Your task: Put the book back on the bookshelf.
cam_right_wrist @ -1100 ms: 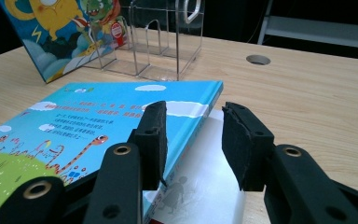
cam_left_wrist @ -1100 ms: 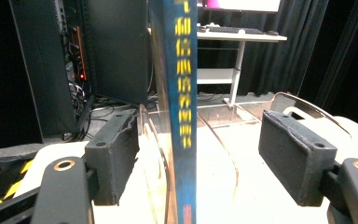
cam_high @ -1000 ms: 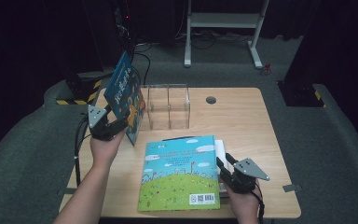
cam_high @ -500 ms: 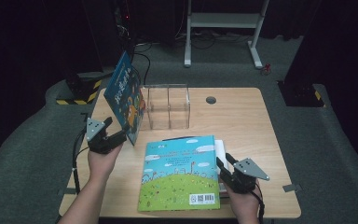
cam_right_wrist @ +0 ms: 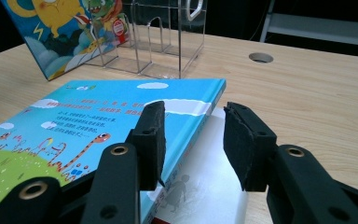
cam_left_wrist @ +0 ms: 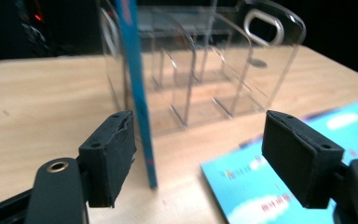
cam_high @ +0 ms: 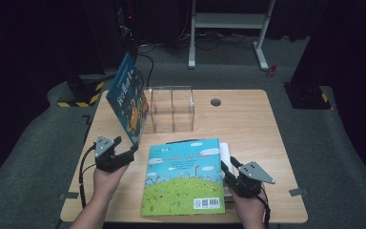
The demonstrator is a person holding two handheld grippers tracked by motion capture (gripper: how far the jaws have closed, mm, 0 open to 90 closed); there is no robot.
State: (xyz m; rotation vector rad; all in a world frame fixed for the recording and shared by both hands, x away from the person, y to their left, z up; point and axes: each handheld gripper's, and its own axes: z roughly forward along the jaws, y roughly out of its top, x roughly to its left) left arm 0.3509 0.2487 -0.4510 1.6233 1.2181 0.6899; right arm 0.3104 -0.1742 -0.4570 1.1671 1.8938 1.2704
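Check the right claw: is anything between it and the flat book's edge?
Nothing visible blocks it. The right claw is open and sits at the right edge of the flat book, with its left pad over the cover. A white book lies under that edge, between the pads. The standing book and clear rack are farther back.

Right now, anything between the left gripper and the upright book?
Nothing. In the left gripper view the upright book stands on edge within the open jaws of the left gripper, by one pad, bare table beneath.
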